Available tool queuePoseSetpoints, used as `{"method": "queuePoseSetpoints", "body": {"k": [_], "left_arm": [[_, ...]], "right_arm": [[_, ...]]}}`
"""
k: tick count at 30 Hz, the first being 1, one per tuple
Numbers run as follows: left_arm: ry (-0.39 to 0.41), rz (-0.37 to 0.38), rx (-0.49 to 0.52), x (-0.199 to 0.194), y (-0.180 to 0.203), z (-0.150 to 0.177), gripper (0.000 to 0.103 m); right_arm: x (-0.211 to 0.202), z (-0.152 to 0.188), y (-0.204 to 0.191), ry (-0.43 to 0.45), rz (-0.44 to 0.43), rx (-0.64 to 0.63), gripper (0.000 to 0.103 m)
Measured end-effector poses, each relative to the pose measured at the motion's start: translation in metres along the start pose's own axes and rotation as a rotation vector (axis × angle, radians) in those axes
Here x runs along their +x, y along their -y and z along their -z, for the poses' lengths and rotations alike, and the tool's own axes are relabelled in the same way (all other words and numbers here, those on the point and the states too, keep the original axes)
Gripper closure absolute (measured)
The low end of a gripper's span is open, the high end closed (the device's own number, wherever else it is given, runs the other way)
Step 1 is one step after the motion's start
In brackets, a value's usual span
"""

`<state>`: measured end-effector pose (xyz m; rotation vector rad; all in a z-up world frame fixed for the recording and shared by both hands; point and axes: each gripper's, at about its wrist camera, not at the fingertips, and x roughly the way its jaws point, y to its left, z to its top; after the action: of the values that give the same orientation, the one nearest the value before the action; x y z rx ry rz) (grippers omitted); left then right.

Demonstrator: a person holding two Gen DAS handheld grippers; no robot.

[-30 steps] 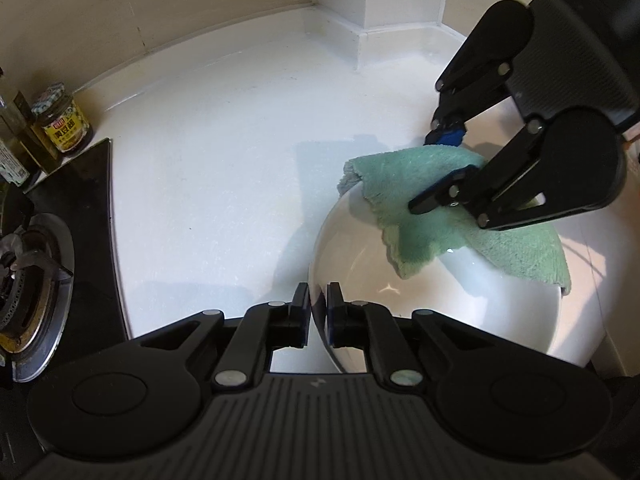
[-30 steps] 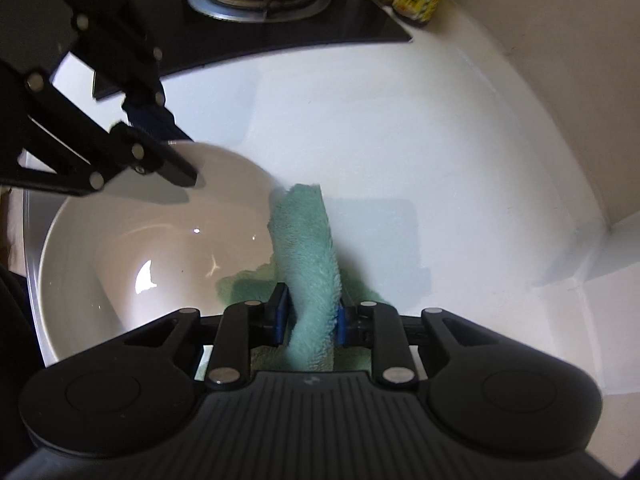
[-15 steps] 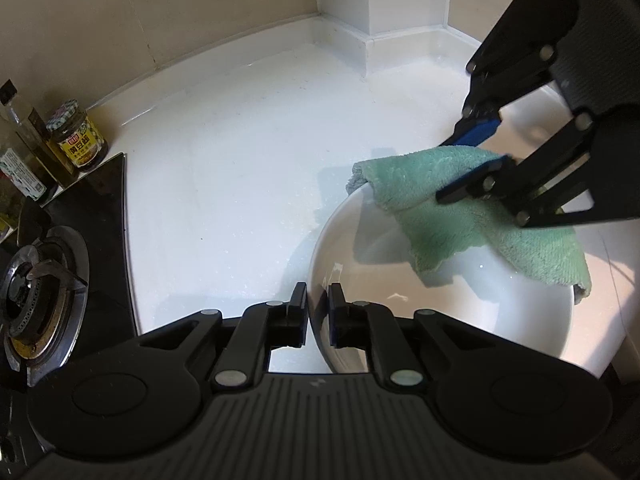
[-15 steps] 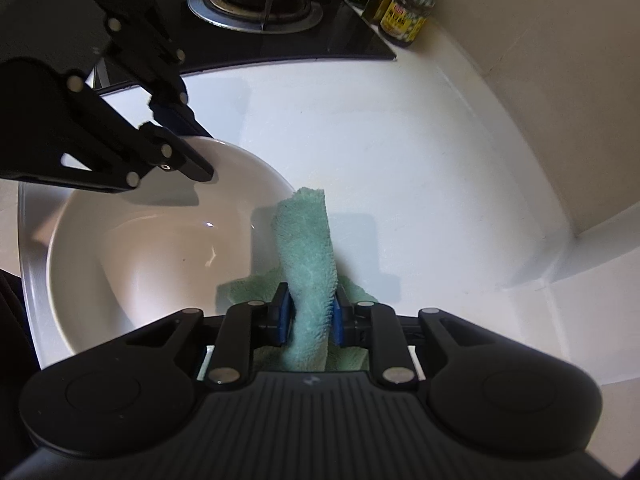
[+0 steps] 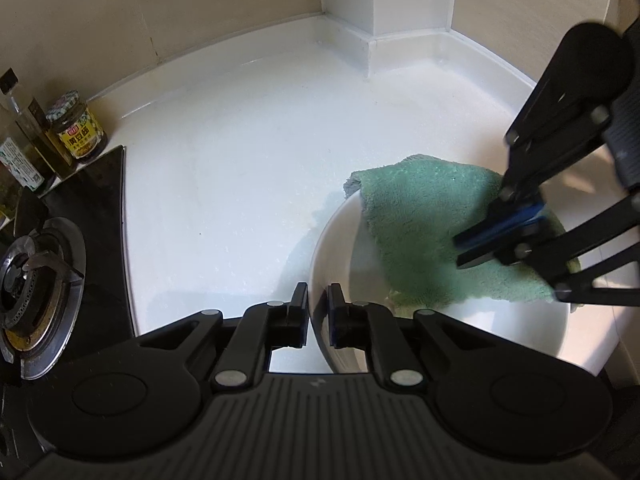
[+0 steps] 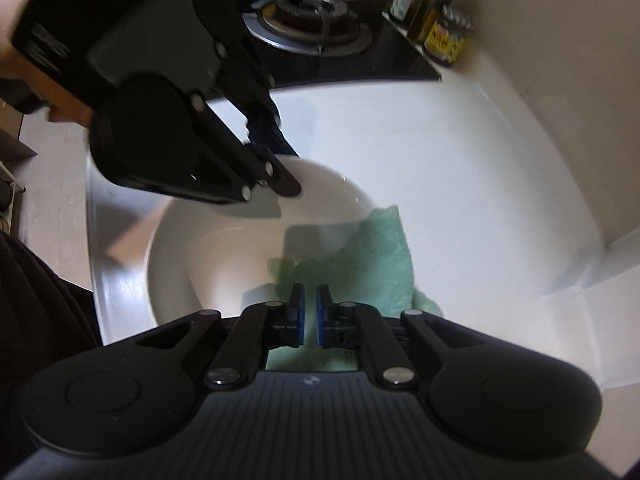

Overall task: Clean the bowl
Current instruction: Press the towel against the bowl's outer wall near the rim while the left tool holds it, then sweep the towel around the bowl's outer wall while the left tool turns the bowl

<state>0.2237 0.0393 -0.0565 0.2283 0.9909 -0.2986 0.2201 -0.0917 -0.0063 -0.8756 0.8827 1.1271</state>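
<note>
A white bowl [image 5: 344,240] [image 6: 208,248] stands on the white counter. My left gripper [image 5: 318,308] is shut on the bowl's near rim; it also shows in the right wrist view [image 6: 286,176]. A green cloth [image 5: 424,216] [image 6: 372,264] is draped over the bowl's far rim and hangs inside. My right gripper [image 6: 310,312] is nearly shut above the cloth with nothing between the pads in its own view; it also shows in the left wrist view [image 5: 500,236], lying against the cloth.
A gas hob [image 5: 36,284] [image 6: 308,24] sits at the left. A jar [image 5: 76,126] [image 6: 446,38] and bottles [image 5: 30,136] stand by the wall. The wall corner post [image 5: 372,12] is behind. The counter's front edge [image 6: 94,240] is near.
The cloth fold that stood between my right gripper's pads has slipped out and now lies flat over the rim. Both grippers shifted; the left still holds the bowl rim.
</note>
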Motion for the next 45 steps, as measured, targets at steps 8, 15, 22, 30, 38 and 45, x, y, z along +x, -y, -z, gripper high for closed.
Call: {"method": "queuePoseSetpoints", "body": {"k": [8,15,22,30,38,45], "left_arm": [[-0.006,0.037,-0.01,0.001,-0.004,0.001,0.094],[-0.024,0.036,0.008,0.007,0.002,0.001,0.094],[-0.022,0.049,0.0,0.008,0.001,0.001,0.095],[-0.013,0.077,0.044,0.01,0.006,0.003,0.095],[-0.016,0.057,0.052,0.009,0.018,0.0,0.095],[-0.017,0.07,0.059,0.007,0.012,0.004,0.095]], "right_arm": [[0.021,-0.006,0.004,-0.04,-0.048,0.03,0.095],[0.026,-0.001,0.004,-0.092,-0.017,0.076,0.094],[0.044,-0.012,-0.004,-0.092,-0.074,0.072,0.096],[0.04,-0.002,-0.02,-0.154,-0.198,-0.027,0.097],[0.05,-0.008,-0.003,-0.095,-0.11,0.058,0.097],[0.053,-0.005,-0.01,-0.157,-0.312,0.044,0.095]]}}
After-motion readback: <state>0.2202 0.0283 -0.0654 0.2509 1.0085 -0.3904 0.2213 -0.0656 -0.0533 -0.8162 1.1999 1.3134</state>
